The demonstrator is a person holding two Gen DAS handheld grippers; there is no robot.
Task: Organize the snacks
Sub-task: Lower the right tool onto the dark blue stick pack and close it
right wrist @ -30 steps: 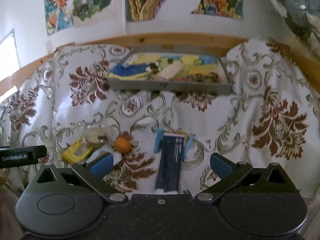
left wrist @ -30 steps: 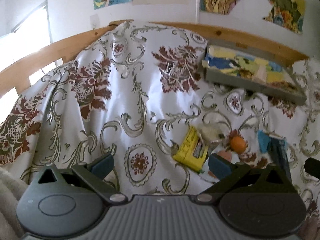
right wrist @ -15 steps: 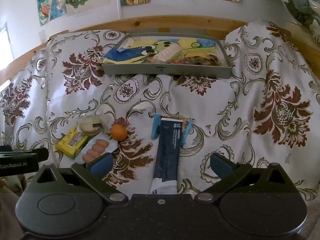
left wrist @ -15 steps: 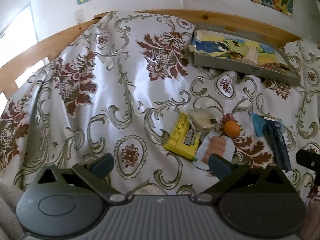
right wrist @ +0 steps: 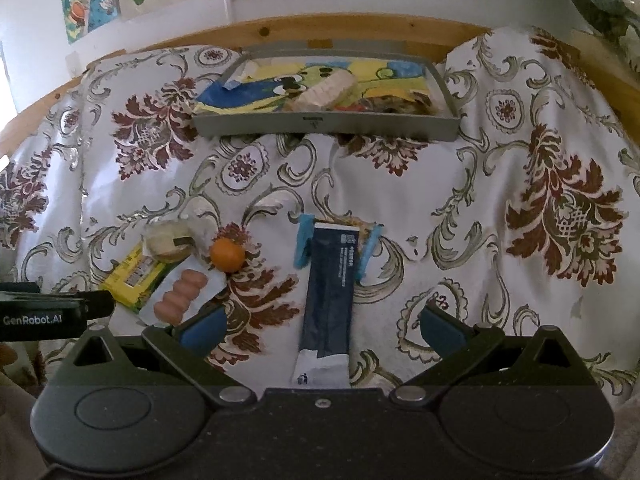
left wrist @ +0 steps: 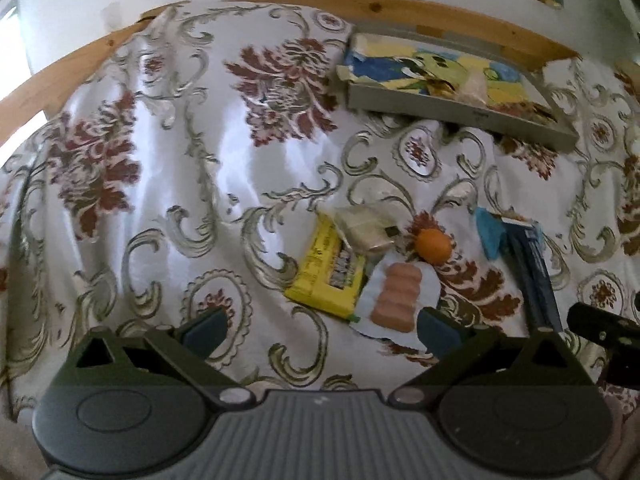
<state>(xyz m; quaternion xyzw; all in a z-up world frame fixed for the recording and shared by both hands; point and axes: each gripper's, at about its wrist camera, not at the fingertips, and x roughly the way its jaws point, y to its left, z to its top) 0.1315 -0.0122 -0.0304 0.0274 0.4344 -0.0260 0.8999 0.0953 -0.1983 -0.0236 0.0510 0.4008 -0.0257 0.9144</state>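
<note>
Left wrist view. The left gripper (left wrist: pixel 320 326) hangs over the patterned cloth (left wrist: pixel 224 168) with its fingers spread wide and nothing between them. The loose snacks lie to the right of its centre line: a yellow packet (left wrist: pixel 329 270), a pale wrapped cake (left wrist: pixel 366 231) resting partly on it, a pack of pink sausages (left wrist: pixel 396 296) and an orange (left wrist: pixel 432 245), all touching or just beside one another. The grey tray (left wrist: pixel 460 114) sits far right by the wooden rail (left wrist: pixel 248 10). Risk: a grasp into this cluster may catch two wrappers at once, or nudge the orange so that it rolls down the soft, creased cloth.

Right wrist view. The right gripper (right wrist: pixel 322 326) is likewise spread and empty, with a long dark packet (right wrist: pixel 330 292) lying lengthwise between its fingers and a blue packet (right wrist: pixel 304 240) under the far end. The tray holds a pale roll (right wrist: pixel 326 88). Risk: closing across the flat, slick packet may pinch the cloth too, or drag the blue packet with it.
</note>
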